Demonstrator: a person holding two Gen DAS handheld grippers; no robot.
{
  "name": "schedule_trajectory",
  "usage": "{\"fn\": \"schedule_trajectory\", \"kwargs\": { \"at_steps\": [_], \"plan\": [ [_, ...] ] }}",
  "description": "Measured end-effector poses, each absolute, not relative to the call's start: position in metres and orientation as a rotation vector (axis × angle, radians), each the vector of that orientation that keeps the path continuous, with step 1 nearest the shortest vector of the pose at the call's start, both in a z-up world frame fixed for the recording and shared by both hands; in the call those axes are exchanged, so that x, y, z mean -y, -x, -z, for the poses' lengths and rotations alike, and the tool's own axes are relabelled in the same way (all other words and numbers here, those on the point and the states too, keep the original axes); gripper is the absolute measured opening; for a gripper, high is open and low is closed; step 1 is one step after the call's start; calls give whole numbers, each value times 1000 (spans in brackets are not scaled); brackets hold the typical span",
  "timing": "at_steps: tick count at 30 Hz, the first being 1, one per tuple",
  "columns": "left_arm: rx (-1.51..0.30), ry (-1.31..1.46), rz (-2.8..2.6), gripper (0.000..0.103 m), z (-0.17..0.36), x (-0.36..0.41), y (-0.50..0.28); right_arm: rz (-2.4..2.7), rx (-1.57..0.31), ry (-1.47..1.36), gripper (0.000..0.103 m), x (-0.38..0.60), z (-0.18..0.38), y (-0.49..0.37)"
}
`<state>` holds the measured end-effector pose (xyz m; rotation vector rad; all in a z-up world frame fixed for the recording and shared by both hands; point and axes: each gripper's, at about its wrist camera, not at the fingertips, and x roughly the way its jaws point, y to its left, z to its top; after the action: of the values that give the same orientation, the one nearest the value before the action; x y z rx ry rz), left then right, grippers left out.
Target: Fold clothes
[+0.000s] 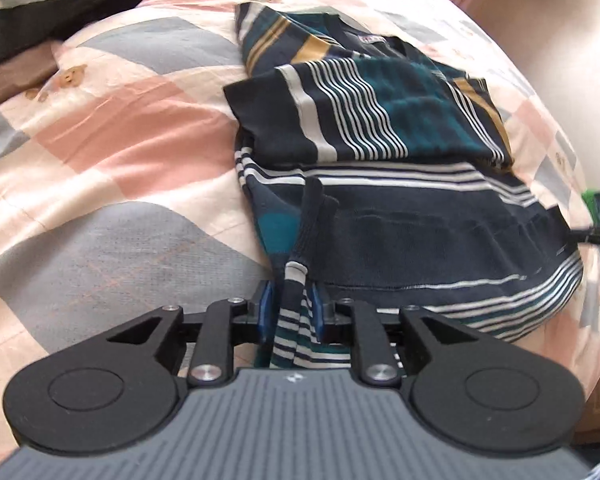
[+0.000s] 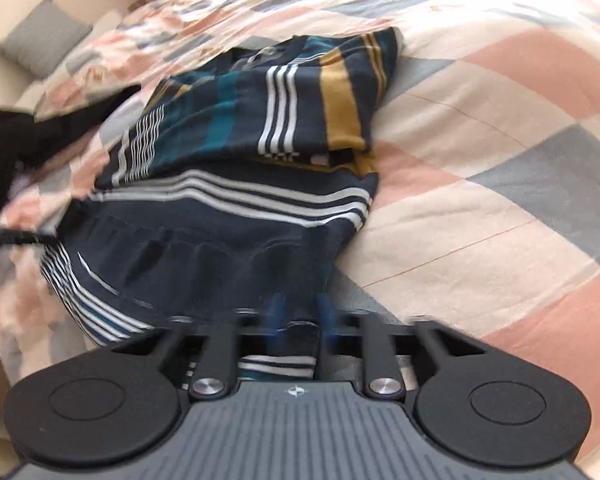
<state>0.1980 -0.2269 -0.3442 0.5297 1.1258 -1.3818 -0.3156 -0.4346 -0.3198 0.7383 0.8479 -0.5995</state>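
Patchwork quilt (image 1: 112, 148) in pink, cream and grey, covering the whole bed. Striped sweater (image 1: 380, 128) lying mid-quilt, sleeves already crossed over its chest, collar at the far end, hem nearest both cameras. Left gripper (image 1: 291, 312) pinched narrow on a bunched fold of the hem's left corner. Right gripper (image 2: 300, 316) at the hem's right corner, blue pads blurred but apparently closed on cloth. Long axis of the sweater running straight away from both grippers, hem to collar. Both corners equally near. Likely next: carrying the hem forward over the chest toward the collar. Black garment (image 1: 40, 20) beyond the sweater's left side, well apart.
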Motion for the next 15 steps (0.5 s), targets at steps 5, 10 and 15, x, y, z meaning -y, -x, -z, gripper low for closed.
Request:
{"fn": "schedule_trajectory", "kwargs": {
  "at_steps": [5, 10, 15],
  "plan": [
    [-1012, -514, 1451, 6, 324, 224, -195, 589, -718, -688, 9, 422, 295, 323],
    [-958, -411, 1456, 6, 304, 214, -202, 648, -657, -690, 9, 425, 286, 333],
    [-1097, -469, 1360, 14, 338, 219, -205, 686, -750, -849, 13, 442, 329, 327]
  ]
}}
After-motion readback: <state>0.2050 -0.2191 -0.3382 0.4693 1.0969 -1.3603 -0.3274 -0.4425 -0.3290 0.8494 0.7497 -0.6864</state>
